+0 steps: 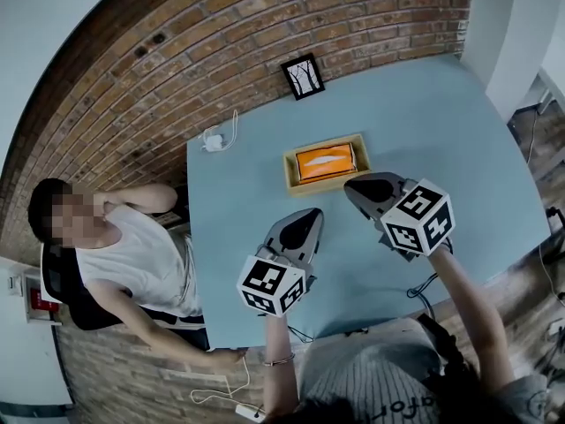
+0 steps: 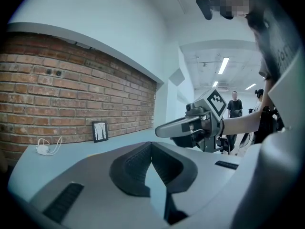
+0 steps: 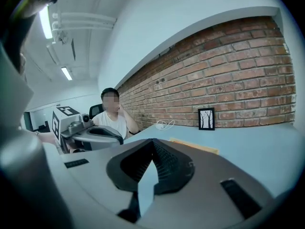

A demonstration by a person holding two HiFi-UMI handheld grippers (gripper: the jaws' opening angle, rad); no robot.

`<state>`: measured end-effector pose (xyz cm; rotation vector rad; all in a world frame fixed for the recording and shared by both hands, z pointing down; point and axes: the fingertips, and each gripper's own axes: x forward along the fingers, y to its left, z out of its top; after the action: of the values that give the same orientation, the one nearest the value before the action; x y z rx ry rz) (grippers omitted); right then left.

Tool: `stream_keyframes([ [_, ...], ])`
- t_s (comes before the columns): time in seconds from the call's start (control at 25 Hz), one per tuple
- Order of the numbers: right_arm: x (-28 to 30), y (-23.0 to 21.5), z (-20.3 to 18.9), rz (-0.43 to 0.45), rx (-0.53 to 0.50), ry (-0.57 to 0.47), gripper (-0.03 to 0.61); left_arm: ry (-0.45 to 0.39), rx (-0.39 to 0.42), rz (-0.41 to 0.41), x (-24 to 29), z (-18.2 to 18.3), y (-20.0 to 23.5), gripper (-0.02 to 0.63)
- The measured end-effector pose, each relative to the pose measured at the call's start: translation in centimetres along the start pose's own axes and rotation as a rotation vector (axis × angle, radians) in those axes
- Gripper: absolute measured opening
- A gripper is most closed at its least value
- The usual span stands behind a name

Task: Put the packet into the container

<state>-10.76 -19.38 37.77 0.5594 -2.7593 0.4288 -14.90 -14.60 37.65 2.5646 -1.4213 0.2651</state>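
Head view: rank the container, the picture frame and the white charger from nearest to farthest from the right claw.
1. container, holding the orange packet, just ahead and left of the right claw.
2. picture frame, standing against the brick wall.
3. white charger, at the table's far left corner.

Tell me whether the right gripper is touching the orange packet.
Apart. The head view shows the container rim lying between the right gripper and the packet; the right gripper view shows shut jaws holding nothing.
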Motion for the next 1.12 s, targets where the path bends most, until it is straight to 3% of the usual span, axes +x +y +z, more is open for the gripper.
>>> stream_keyframes([
  [0.44,-3.6,3.1,0.0,0.028,-0.039,-0.048,0.011,-0.026,0.038,-0.047,-0.6,1.4,-3.2,0.008],
  [1.12,-5.2,3.7,-1.6,0.022,-0.038,-0.048,0.012,-0.02,0.051,-0.058,-0.8,1.2,-4.1,0.008],
])
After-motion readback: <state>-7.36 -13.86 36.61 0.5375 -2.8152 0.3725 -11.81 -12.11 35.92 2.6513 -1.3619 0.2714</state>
